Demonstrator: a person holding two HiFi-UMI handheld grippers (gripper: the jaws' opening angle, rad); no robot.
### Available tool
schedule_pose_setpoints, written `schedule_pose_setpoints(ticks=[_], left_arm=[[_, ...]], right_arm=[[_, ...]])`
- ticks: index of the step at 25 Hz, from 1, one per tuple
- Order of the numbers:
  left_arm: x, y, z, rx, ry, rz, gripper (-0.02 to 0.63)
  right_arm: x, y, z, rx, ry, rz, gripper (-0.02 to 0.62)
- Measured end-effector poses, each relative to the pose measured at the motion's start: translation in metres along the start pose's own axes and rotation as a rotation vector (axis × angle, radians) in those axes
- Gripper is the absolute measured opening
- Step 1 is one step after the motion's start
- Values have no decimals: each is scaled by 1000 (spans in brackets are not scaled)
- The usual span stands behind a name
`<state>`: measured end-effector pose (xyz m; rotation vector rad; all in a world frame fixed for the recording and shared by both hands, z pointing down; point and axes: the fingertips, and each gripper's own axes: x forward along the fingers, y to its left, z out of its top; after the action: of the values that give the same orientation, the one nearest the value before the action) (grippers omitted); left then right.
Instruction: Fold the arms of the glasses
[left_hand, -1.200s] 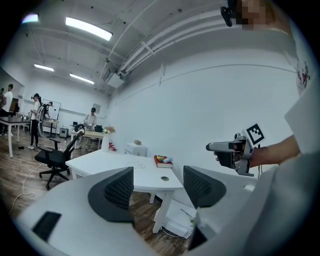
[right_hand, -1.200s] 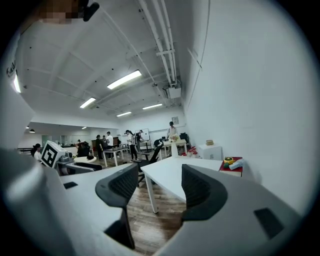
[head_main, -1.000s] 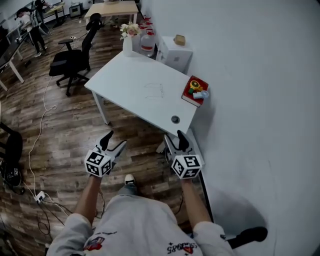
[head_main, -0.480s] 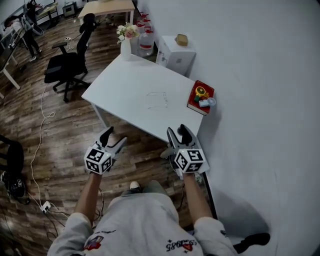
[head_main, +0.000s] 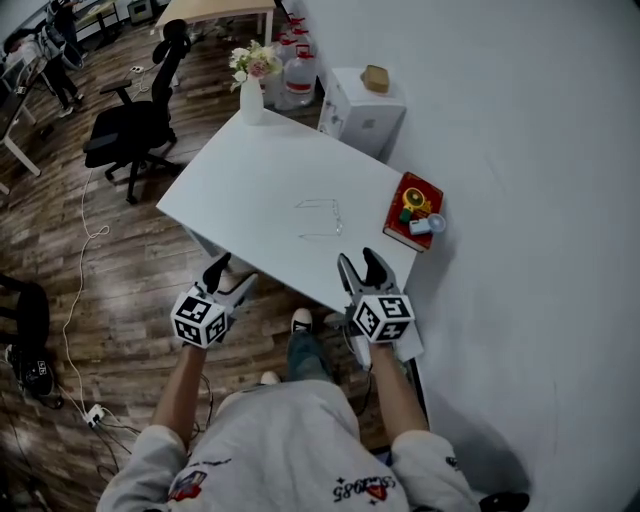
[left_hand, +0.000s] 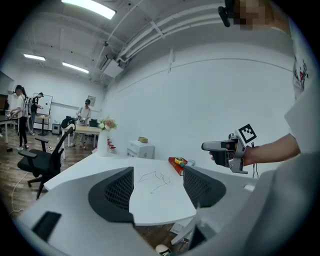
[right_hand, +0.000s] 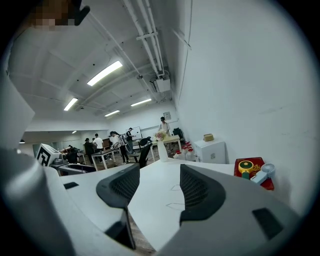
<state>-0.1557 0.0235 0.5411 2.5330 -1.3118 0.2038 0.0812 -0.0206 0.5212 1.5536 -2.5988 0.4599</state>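
Note:
A thin wire-framed pair of glasses (head_main: 320, 220) lies with its arms spread on the white table (head_main: 240, 180), towards the right half. In the left gripper view the glasses (left_hand: 156, 179) show far ahead, between the jaws' line of sight. My left gripper (head_main: 230, 277) hangs at the table's near edge, open and empty. My right gripper (head_main: 360, 262) hovers over the near right edge, its jaws closing slightly with nothing between them. Both are well short of the glasses. The right gripper (left_hand: 222, 146) also shows in the left gripper view.
A red book (head_main: 413, 212) with small items on it lies at the table's right edge by the wall. A vase of flowers (head_main: 250, 85) stands on the far corner. Behind are a white cabinet (head_main: 365, 100), water bottles (head_main: 300, 65) and an office chair (head_main: 130, 130).
The person has stepped forward. Both grippers moved from over the floor up to the table's near edge, and the glasses are nearer.

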Motion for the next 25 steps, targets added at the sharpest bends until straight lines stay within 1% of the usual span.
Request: schedule_pose_setpoints(ticks=[3, 7, 11, 15, 18, 20, 22, 25], left_arm=[[41, 21, 12, -2, 5, 22, 307], [89, 48, 33, -7, 7, 57, 307], [133, 67, 48, -23, 4, 80, 307], [178, 81, 56, -35, 7, 89, 307], [204, 85, 56, -50, 13, 87, 307], [218, 86, 54, -57, 23, 83, 307], [229, 87, 52, -61, 35, 80, 307], [241, 96, 48, -71, 51, 78, 307]], right_arm=[[47, -31, 3, 5, 34, 31, 236], [103, -63, 12, -40, 89, 86, 229], [145, -91, 15, -42, 152, 141, 227], [178, -118, 12, -39, 212, 187, 224], [195, -130, 1, -94, 277, 220, 213], [204, -135, -13, -106, 336, 249, 213], [213, -145, -30, -84, 389, 260, 210], [226, -162, -53, -13, 459, 260, 202]])
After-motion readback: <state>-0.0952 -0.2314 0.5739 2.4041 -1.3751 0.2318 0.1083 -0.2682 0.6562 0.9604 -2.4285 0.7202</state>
